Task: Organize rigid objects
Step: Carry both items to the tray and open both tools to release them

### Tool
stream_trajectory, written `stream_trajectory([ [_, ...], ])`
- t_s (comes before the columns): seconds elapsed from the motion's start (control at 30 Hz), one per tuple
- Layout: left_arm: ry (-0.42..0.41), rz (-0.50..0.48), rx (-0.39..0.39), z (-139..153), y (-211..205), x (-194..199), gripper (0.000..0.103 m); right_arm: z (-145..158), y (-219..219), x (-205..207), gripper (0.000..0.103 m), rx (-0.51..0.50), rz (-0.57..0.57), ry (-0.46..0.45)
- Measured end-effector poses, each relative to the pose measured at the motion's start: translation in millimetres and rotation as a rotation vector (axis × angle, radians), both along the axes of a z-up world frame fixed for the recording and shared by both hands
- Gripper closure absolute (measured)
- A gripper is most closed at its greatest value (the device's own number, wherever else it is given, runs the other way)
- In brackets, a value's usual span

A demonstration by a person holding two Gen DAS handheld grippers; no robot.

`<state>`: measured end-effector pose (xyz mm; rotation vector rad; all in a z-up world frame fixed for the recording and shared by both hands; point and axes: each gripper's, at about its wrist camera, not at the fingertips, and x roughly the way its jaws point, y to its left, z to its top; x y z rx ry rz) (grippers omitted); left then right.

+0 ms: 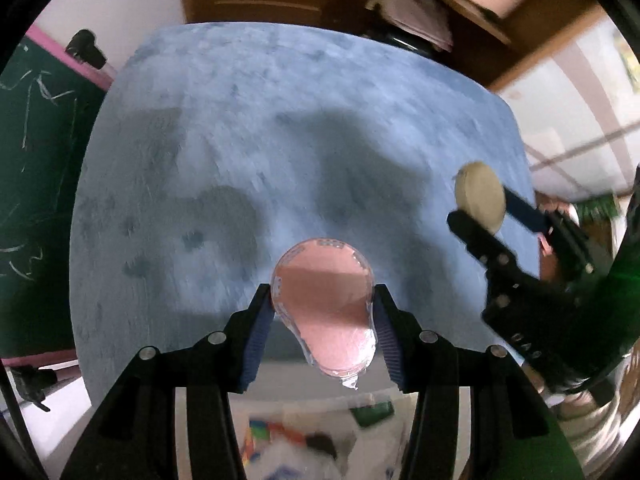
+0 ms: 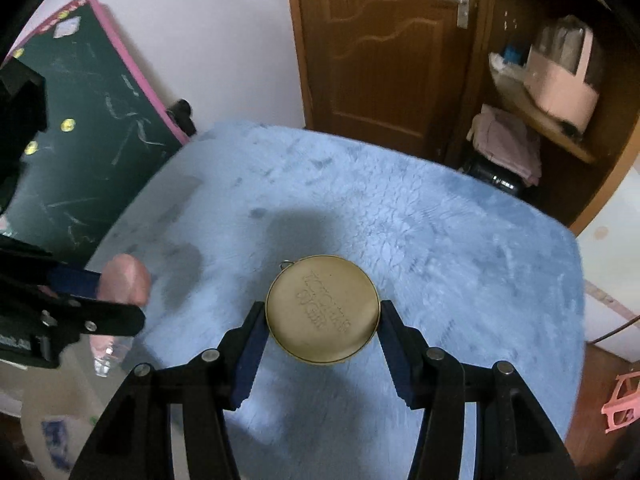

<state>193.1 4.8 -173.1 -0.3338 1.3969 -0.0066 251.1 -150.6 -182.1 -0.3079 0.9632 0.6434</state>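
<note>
My left gripper is shut on a pink object in a clear plastic shell, held above the near edge of a blue fluffy table cover. My right gripper is shut on a round gold tin with embossed lettering, held above the blue cover. In the left wrist view the right gripper and the tin show at the right. In the right wrist view the left gripper and the pink object show at the left.
A green chalkboard with a pink frame leans against the wall at the left. A wooden door and a shelf with pink items stand behind the table. Colourful clutter lies on the floor below the table edge.
</note>
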Motion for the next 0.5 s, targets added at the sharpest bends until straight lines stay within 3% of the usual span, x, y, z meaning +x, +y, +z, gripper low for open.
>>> stream_trajectory([
  [0.23, -0.009, -0.19, 0.0, 5, -28, -58, 0.05, 43, -23, -84, 0.048, 0.052, -0.036, -0.023],
  [0.5, -0.004, -0.323, 0.035, -14, -45, -89, 0.05, 36, -22, -154, 0.048, 0.041, -0.109, 0.03],
])
